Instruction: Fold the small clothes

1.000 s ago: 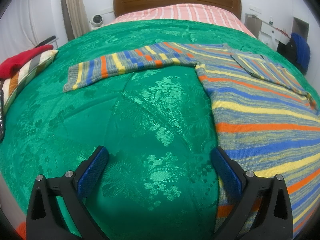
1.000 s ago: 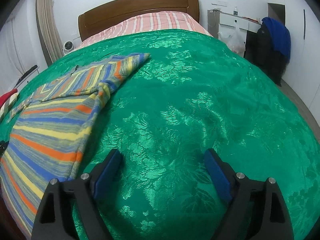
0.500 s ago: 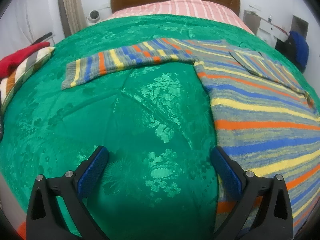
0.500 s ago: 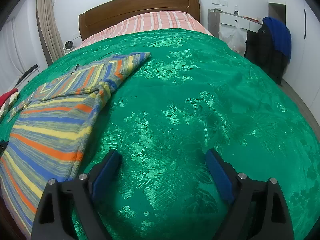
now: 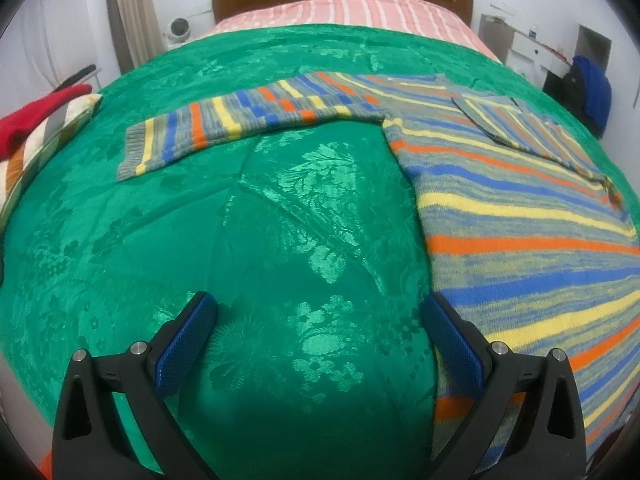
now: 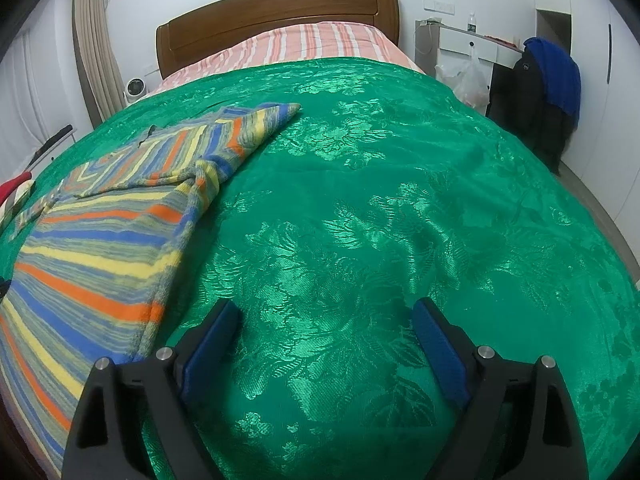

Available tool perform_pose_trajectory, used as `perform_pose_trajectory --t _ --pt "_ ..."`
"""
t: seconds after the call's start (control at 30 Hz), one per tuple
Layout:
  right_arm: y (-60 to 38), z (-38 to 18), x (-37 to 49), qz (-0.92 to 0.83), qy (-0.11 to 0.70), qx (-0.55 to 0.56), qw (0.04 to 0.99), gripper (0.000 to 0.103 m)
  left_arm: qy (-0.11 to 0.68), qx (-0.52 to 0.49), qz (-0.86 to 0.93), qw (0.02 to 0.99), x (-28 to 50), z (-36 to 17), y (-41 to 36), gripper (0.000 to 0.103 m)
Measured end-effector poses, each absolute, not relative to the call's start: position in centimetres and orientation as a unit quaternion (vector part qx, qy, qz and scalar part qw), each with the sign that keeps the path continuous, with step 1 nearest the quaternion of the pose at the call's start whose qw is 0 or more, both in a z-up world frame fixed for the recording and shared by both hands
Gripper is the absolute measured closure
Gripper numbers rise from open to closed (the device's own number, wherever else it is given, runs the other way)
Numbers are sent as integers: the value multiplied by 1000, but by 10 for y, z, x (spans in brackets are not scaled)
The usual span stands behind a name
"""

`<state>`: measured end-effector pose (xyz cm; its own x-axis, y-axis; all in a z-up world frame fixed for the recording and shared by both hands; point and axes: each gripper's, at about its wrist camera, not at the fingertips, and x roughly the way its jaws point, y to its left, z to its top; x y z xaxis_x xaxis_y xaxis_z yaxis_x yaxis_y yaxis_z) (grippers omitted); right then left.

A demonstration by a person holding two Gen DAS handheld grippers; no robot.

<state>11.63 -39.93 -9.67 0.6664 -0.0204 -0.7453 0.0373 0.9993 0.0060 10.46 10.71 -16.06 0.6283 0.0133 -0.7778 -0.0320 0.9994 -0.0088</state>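
A striped sweater (image 5: 520, 208) in blue, yellow, orange and grey lies flat on the green bedspread (image 5: 280, 240). Its left sleeve (image 5: 240, 120) stretches out to the left. Its right sleeve is folded in over the body (image 5: 532, 128). My left gripper (image 5: 320, 320) is open and empty, above the bedspread just left of the sweater's side edge. In the right wrist view the sweater (image 6: 100, 240) lies to the left, its folded sleeve (image 6: 240, 132) pointing up the bed. My right gripper (image 6: 326, 328) is open and empty over bare bedspread (image 6: 400, 200) to the right of the sweater.
A stack of folded clothes (image 5: 36, 128) with a red one on top lies at the bed's left edge. The wooden headboard (image 6: 280, 12) and pink striped sheet are at the far end. A white desk (image 6: 472, 44) and a chair with dark and blue clothes (image 6: 548, 92) stand on the right.
The left gripper has moved a little forward and up the bed along the sweater's edge. The right gripper has shifted only slightly. Both stay open and empty.
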Motion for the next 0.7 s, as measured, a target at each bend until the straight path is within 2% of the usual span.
perform_pose_trajectory --t 0.23,0.43,0.6,0.7 --pt "-399 -97 115 -16 405 10 914 14 427 -53 -26 902 106 -132 125 1" --pt "-399 -98 115 -15 405 11 914 13 407 -166 7 898 153 -88 219 0" --pt "-400 -97 114 -14 403 11 915 13 455 -209 73 863 217 -111 287 1" --pt "-400 -97 114 -14 402 10 916 13 469 -177 109 858 243 -125 293 2"
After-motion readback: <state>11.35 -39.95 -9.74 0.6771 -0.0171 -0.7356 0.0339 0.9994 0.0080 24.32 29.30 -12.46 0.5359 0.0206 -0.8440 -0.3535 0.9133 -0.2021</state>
